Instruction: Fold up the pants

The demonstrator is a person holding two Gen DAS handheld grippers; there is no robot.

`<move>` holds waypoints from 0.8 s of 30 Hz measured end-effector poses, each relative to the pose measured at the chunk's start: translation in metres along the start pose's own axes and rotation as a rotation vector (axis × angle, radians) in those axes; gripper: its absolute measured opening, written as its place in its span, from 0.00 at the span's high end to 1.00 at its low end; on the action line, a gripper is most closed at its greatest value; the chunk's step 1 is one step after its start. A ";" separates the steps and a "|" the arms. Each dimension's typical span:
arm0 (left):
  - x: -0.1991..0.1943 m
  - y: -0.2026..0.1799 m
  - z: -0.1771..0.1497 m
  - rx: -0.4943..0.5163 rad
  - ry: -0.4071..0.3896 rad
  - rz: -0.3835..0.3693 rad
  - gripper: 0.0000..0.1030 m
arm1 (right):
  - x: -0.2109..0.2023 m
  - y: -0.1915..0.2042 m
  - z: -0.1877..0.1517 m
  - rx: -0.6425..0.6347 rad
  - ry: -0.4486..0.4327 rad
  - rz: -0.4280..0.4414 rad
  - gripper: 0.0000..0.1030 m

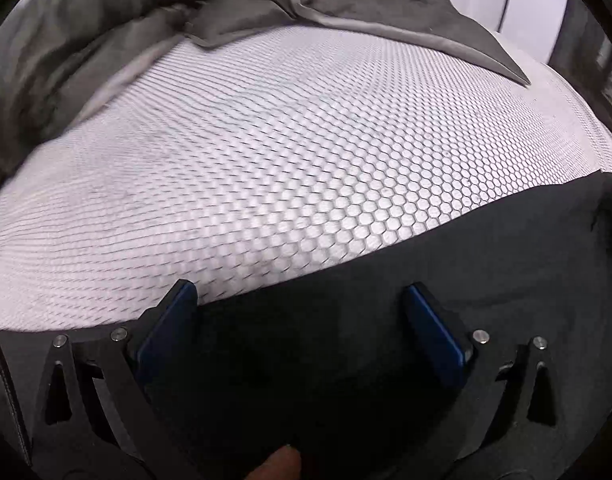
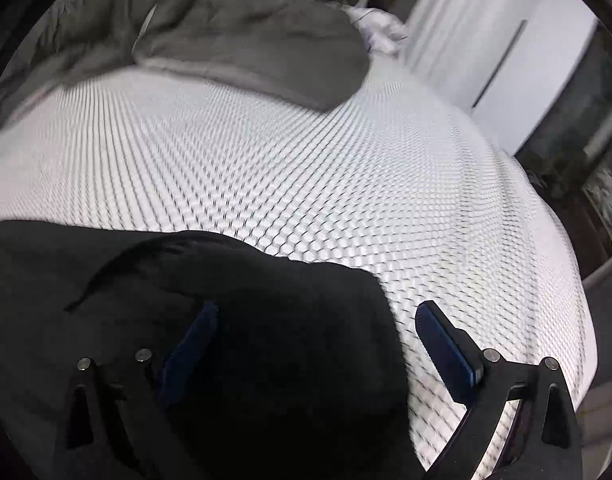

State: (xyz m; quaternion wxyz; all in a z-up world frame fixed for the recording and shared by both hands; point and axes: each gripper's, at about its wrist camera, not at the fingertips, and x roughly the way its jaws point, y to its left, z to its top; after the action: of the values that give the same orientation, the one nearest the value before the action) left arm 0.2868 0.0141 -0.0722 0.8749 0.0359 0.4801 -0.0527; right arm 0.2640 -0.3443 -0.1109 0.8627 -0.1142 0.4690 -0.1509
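Note:
Black pants (image 1: 406,292) lie on a white mattress with a hexagon pattern (image 1: 266,152), along its near edge. My left gripper (image 1: 302,300) is open just over the pants' far edge, blue pads wide apart, nothing between them. In the right wrist view the pants (image 2: 266,320) form a rounded black heap at the lower left on the mattress (image 2: 306,168). My right gripper (image 2: 318,320) is open above that heap, its left pad over the cloth and its right pad over bare mattress. A fingertip (image 1: 278,464) shows at the bottom of the left wrist view.
A rumpled grey blanket (image 1: 86,40) lies across the far side of the bed, also in the right wrist view as a grey blanket (image 2: 246,44). White bedding (image 2: 378,28) is behind it. A white wardrobe door (image 2: 506,48) stands to the right, past the mattress edge.

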 end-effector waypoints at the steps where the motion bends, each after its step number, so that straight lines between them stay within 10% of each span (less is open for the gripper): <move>1: -0.009 0.000 -0.003 0.007 -0.012 -0.004 0.01 | -0.013 0.006 0.004 -0.010 -0.032 -0.006 0.03; 6: -0.075 -0.054 -0.043 0.132 -0.091 -0.161 0.01 | -0.080 0.060 -0.023 -0.048 -0.135 0.205 0.03; 10: -0.086 -0.093 -0.081 0.248 -0.073 -0.131 0.01 | -0.114 0.113 -0.068 -0.130 -0.132 0.349 0.03; 24: -0.119 0.129 -0.203 -0.063 -0.080 0.116 0.01 | -0.095 0.146 -0.124 -0.082 -0.065 0.378 0.01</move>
State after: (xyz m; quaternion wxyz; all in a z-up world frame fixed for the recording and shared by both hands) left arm 0.0703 0.1724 -0.0790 0.8956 0.0339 0.4434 0.0121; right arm 0.1328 -0.1806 -0.1525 0.8849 -0.0639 0.4599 0.0367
